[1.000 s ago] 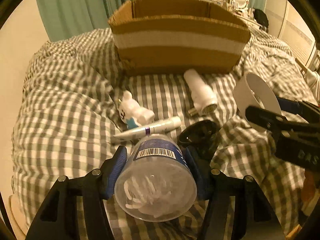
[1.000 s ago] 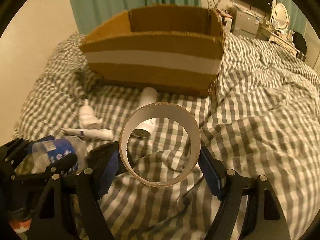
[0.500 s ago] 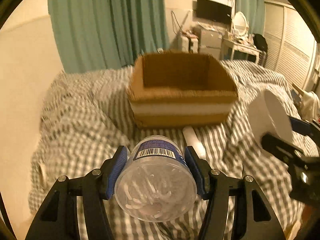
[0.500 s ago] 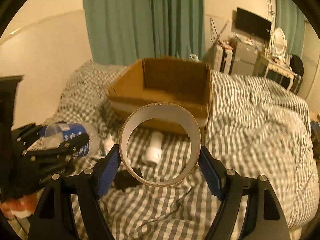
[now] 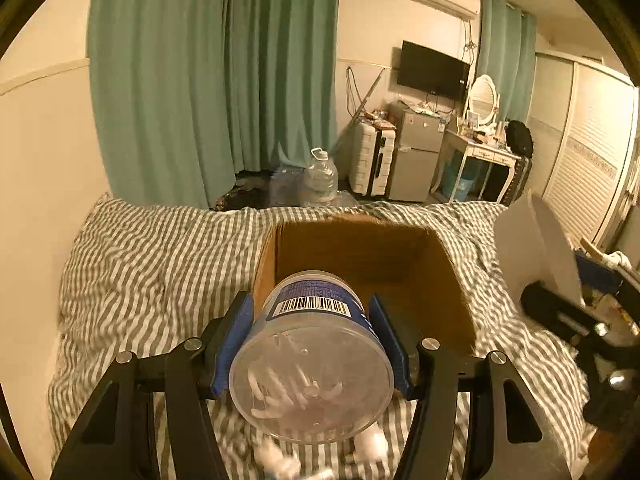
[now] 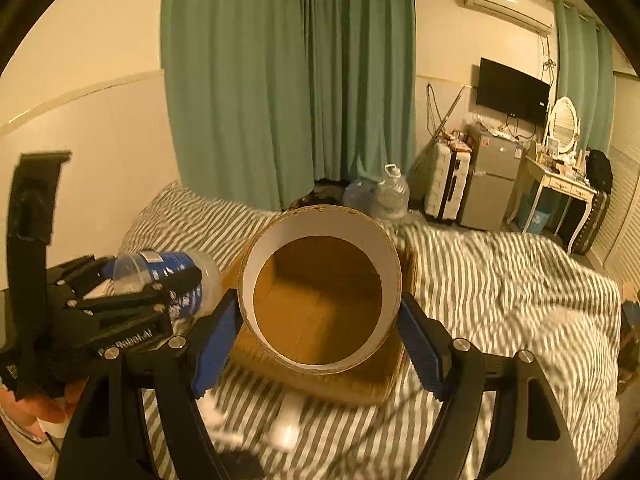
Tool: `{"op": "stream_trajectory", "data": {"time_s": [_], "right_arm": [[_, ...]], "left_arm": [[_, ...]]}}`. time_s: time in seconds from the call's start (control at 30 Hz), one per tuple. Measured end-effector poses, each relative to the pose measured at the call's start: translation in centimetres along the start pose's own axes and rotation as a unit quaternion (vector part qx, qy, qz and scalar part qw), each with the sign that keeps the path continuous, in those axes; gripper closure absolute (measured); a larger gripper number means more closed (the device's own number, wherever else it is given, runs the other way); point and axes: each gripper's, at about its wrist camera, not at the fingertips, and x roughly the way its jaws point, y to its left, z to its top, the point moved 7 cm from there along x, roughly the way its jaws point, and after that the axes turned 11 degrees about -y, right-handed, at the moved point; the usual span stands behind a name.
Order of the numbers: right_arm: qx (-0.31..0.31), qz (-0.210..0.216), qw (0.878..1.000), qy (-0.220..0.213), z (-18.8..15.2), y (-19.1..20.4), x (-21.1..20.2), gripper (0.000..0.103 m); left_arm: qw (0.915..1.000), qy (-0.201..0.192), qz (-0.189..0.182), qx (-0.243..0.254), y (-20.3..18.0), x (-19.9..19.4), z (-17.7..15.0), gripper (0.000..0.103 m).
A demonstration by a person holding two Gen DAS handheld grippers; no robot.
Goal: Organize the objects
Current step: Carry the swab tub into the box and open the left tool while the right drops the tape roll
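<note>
My left gripper (image 5: 312, 344) is shut on a clear plastic jar (image 5: 312, 360) with a blue label and barcode, white pieces inside, held above the near edge of an open cardboard box (image 5: 452, 280). My right gripper (image 6: 320, 320) is shut on a white-lined cardboard ring (image 6: 390, 248), held over the same box (image 6: 376, 380); the box floor shows through the ring. The ring (image 5: 536, 252) and right gripper show at the right of the left wrist view. The jar (image 6: 160, 276) and left gripper (image 6: 120, 312) show at the left of the right wrist view.
The box sits on a grey-and-white checked duvet (image 5: 152, 264). Small white items (image 6: 288, 420) lie blurred on the duvet before the box. Beyond the bed are green curtains (image 5: 224, 80), water bottles (image 5: 320, 180), a suitcase, a small fridge and a dressing table (image 5: 484, 152).
Both grippers have risen and moved forward with the jar and the ring, from low over the duvet to above the box. The items on the duvet have dropped below the view.
</note>
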Motion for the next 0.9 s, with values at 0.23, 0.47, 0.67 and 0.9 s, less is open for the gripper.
{"op": "stream_trajectory", "data": {"time_s": [0.23,0.47,0.67,0.9], "right_arm": [[0.014,-0.004,1.000,0.020,2.0,-3.0,9.0,0.027],[0.009,-0.010,0.996,0.084,-1.7,-4.8,18.5,0.027],[-0.004,-0.004,0.993,0.119,-5.1,-5.0,22.7,0.027],[-0.015,-0.002,0.991,0.133,-7.0,-4.8,23.5,0.027]], "left_arm": [[0.9991,0.007,0.028,0.032,-0.2,9.2,1.6,0.042],[0.9969,0.045,0.041,0.050,0.1,16.9,0.0,0.042],[0.9957,0.076,0.028,0.046,0.9,19.9,-1.6,0.042],[0.9947,0.090,0.019,0.046,0.4,21.0,-2.9,0.042]]}}
